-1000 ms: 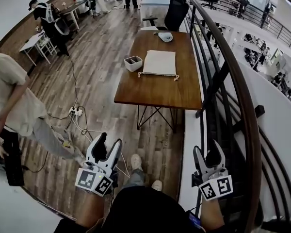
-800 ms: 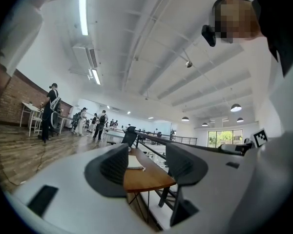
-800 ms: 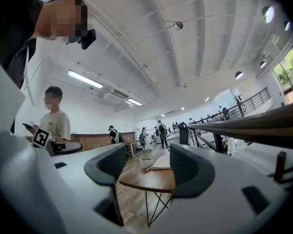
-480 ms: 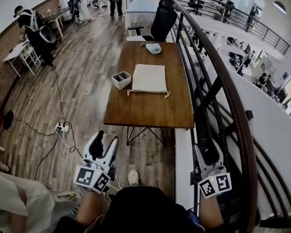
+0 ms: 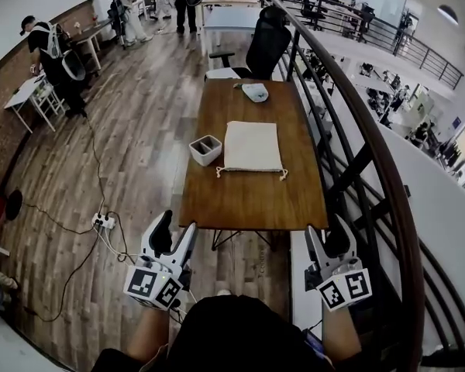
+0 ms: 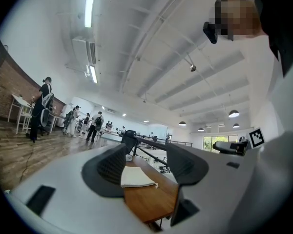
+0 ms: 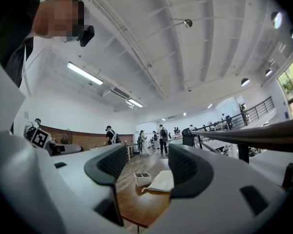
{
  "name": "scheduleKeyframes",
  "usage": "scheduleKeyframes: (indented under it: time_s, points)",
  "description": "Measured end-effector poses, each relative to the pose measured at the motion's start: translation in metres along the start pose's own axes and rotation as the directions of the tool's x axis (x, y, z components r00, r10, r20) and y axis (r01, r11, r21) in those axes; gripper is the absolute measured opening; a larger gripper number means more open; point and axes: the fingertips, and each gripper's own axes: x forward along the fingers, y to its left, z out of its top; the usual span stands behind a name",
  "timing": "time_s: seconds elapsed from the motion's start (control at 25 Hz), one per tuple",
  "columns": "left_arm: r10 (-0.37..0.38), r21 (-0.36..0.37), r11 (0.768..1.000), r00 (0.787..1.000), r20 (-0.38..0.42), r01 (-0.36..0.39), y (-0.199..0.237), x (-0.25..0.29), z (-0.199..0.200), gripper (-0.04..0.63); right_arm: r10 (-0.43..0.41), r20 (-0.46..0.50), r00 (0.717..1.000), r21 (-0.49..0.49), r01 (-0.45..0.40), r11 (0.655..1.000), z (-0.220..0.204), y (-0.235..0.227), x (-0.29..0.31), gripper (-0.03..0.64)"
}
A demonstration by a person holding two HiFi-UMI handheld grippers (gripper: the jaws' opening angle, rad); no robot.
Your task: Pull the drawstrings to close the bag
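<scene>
Bag [image 5: 253, 146] on table [image 5: 248, 196] — well beyond left gripper [image 5: 177, 223] and right gripper [image 5: 326, 229], fingers [image 5: 161, 229] parted.

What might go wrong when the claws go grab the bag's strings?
The strings are thin and lie flat on the table, so they might be hard to pinch. The little white box sits close beside the bag and might get bumped. The floor power strip might trip the person.

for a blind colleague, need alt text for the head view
A cream drawstring bag lies flat on a wooden table ahead, a small white box to its left. The left gripper and right gripper are held with jaws apart and empty, short of the table.
</scene>
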Motion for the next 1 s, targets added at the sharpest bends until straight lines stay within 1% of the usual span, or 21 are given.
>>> scheduleKeyframes:
  time_s: [0.16,0.32,0.44,0.6,0.72,0.88,1.0]
  points:
    - [-0.017,0.002,1.000,1.000,-0.009,0.017,0.018,0.006,-0.002,0.253,-0.016,0.005,1.000,0.033,0.016,0.999,-0.008,0.011,0.020,0.261]
    - [-0.025,-0.018,1.000,0.999,-0.028,0.024,0.032,0.006,-0.014,0.253,-0.029,-0.066,0.997,0.031,0.032,0.999,-0.037,0.017,0.029,0.259]
    - [-0.021,-0.037,0.999,0.999,-0.042,0.019,0.041,0.009,-0.020,0.256,-0.029,-0.100,0.995,0.014,0.031,0.999,-0.046,0.015,0.036,0.259]
    - [-0.017,-0.038,0.999,0.998,-0.060,0.015,0.053,0.025,-0.026,0.255,-0.038,-0.101,0.994,0.015,0.040,0.999,-0.049,0.005,0.052,0.258]
    - [-0.009,-0.026,1.000,0.998,-0.063,0.007,0.057,0.040,-0.027,0.255,-0.031,-0.121,0.992,0.000,0.032,0.999,-0.055,-0.007,0.067,0.256]
    - [0.004,-0.009,1.000,0.998,-0.069,-0.004,0.064,0.070,-0.027,0.255,-0.018,-0.133,0.991,-0.029,0.015,0.999,-0.051,-0.030,0.099,0.250]
    - [0.009,-0.006,1.000,0.998,-0.069,-0.009,0.068,0.095,-0.026,0.255,-0.010,-0.126,0.992,-0.030,0.006,1.000,-0.046,-0.051,0.125,0.248]
